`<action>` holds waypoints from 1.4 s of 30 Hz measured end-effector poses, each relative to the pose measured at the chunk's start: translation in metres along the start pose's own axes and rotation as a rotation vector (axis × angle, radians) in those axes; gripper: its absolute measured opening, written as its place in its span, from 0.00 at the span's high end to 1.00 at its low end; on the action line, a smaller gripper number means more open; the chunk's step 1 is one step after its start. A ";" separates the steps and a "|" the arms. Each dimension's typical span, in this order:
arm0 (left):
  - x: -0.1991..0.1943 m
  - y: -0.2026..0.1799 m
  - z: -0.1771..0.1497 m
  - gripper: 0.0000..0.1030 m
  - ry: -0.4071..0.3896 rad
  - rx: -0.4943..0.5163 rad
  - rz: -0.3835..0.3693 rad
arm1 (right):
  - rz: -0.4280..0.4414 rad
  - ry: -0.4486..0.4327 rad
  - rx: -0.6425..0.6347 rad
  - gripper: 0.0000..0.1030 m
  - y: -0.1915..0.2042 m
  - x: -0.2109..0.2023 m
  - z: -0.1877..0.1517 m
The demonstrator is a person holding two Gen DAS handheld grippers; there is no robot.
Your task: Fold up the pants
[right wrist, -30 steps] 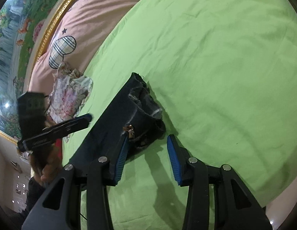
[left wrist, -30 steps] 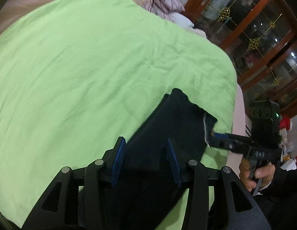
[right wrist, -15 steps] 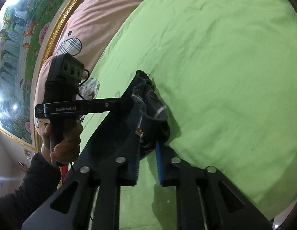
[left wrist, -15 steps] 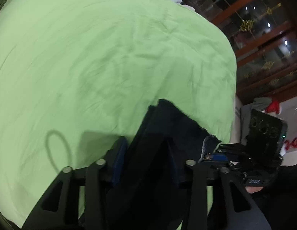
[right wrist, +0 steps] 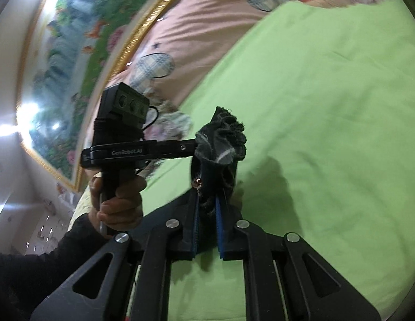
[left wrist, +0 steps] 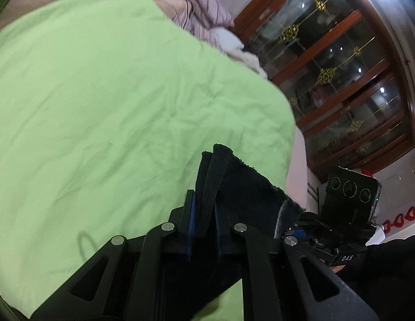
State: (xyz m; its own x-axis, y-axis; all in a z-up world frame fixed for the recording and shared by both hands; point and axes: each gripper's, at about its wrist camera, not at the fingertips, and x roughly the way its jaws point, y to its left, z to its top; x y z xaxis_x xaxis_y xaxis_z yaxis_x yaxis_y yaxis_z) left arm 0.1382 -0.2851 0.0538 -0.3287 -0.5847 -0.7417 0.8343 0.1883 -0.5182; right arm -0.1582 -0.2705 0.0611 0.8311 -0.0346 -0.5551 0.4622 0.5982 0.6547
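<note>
- A second ago both pairs of jaws stood apart around the dark pants (left wrist: 242,187); now the left gripper (left wrist: 203,208) is clenched on a thick folded edge of the cloth
- The right gripper (right wrist: 206,203) has likewise clamped on the bunched end beside the zip, where half a second ago it was only narrowing
- The pants, earlier lying flat near the bed's (left wrist: 113,93) near edge, now rise off the green sheet, held at both ends
- Judged from this, the grasp is done and the lift for the next fold has begun; the bunched end may slip
</note>
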 end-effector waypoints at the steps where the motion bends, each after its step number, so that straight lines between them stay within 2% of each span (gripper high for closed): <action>1: -0.009 -0.001 -0.004 0.90 -0.015 -0.004 -0.003 | 0.021 0.001 -0.015 0.88 0.005 0.000 0.001; 11: -0.070 -0.007 -0.043 0.89 -0.162 -0.034 0.018 | 0.207 0.123 -0.136 0.88 0.066 0.045 0.001; 17: -0.094 0.014 -0.079 0.89 -0.217 -0.099 0.044 | 0.259 0.238 -0.174 0.88 0.080 0.079 -0.014; 21: -0.105 0.037 -0.110 0.90 -0.250 -0.177 0.064 | 0.271 0.313 -0.189 0.88 0.084 0.109 -0.024; 30: -0.106 0.083 -0.180 0.92 -0.300 -0.359 0.120 | 0.251 0.498 -0.225 0.88 0.085 0.168 -0.059; 37: -0.107 0.109 -0.221 0.92 -0.314 -0.445 0.170 | 0.167 0.576 -0.284 0.88 0.085 0.193 -0.078; 42: -0.112 0.105 -0.241 0.91 -0.352 -0.483 0.203 | 0.113 0.609 -0.309 0.87 0.089 0.200 -0.081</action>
State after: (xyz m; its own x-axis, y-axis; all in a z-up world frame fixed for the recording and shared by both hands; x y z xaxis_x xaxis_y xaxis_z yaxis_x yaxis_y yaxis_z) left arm 0.1557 -0.0093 -0.0202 0.0492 -0.7094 -0.7031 0.5439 0.6095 -0.5768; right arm 0.0241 -0.1597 -0.0333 0.5050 0.4428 -0.7409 0.1986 0.7757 0.5990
